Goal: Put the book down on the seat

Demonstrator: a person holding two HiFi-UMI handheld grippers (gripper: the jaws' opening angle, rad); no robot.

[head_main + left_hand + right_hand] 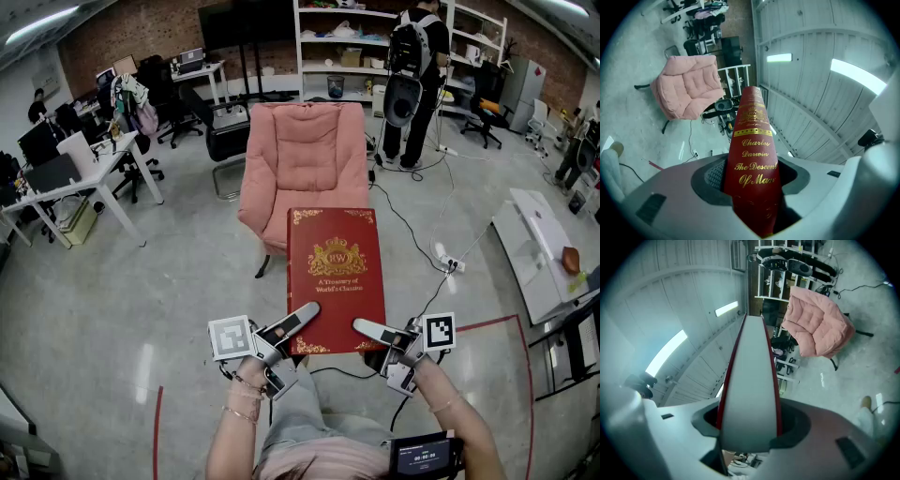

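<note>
A large red book (335, 277) with gold print is held flat in the air, just short of the pink padded armchair (302, 164). My left gripper (292, 328) is shut on the book's near left corner, along the spine (752, 159). My right gripper (367, 334) is shut on the near right corner, over the white page edge (750, 394). The book's far edge overlaps the front of the chair seat in the head view. The armchair (686, 89) shows ahead in the left gripper view, and the armchair (816, 326) in the right gripper view too.
A black office chair (225, 131) stands left of the armchair. A person with a backpack (412, 66) stands by white shelves at the back. Cables and a power strip (452, 264) lie on the floor to the right. Desks (70, 178) line the left, and a white table (539, 253) the right.
</note>
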